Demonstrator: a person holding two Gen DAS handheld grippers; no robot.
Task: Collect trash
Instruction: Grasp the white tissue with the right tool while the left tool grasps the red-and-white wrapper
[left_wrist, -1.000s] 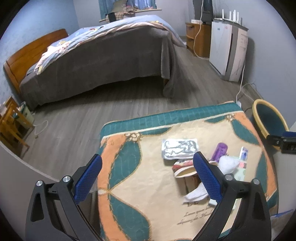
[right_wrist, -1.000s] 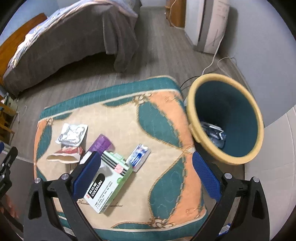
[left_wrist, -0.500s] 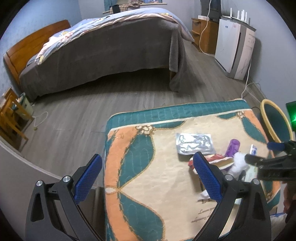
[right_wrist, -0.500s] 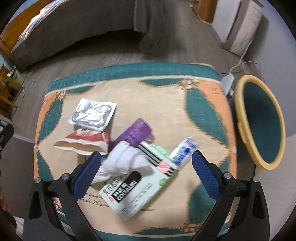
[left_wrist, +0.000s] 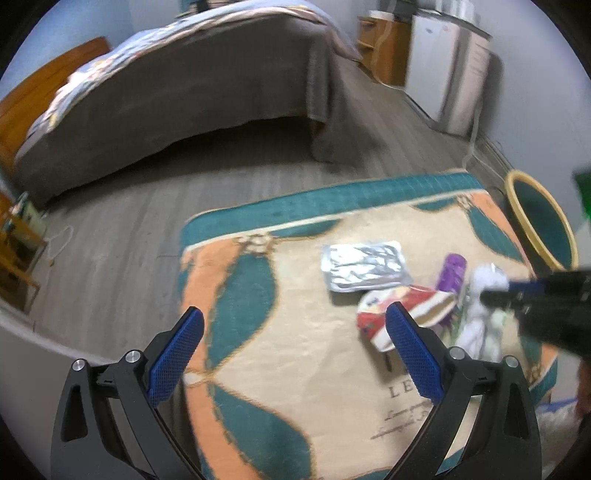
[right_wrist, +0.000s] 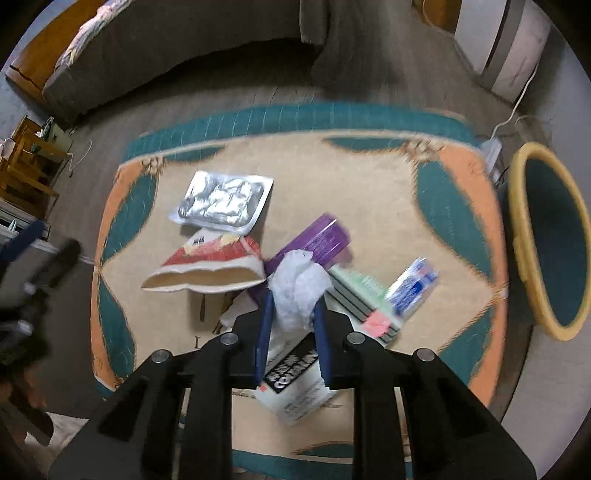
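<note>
A crumpled white tissue (right_wrist: 297, 284) lies on the trash heap on the patterned mat (right_wrist: 369, 177). My right gripper (right_wrist: 293, 301) is closing, and its blue pads press on the tissue's sides. Around it lie a silver foil pack (right_wrist: 223, 201), a red and white paper pouch (right_wrist: 210, 264), a purple box (right_wrist: 314, 240), a green and white toothpaste box (right_wrist: 354, 295) and a small blue packet (right_wrist: 412, 286). The yellow-rimmed teal bin (right_wrist: 517, 229) stands right of the mat. My left gripper (left_wrist: 295, 314) hangs open over the mat, left of the pouch (left_wrist: 402, 306), holding nothing.
A bed with a grey cover (left_wrist: 184, 92) stands beyond the mat across grey wooden floor. A white appliance (left_wrist: 454, 74) and a wooden cabinet (left_wrist: 384, 48) line the right wall, with a cable (right_wrist: 517, 110) trailing near the bin. Wooden furniture (right_wrist: 26, 162) stands at the left.
My right gripper swung left from the bin to over the heap, and its jaws went from wide open to closed around the tissue. My left gripper sank slightly toward the mat.
</note>
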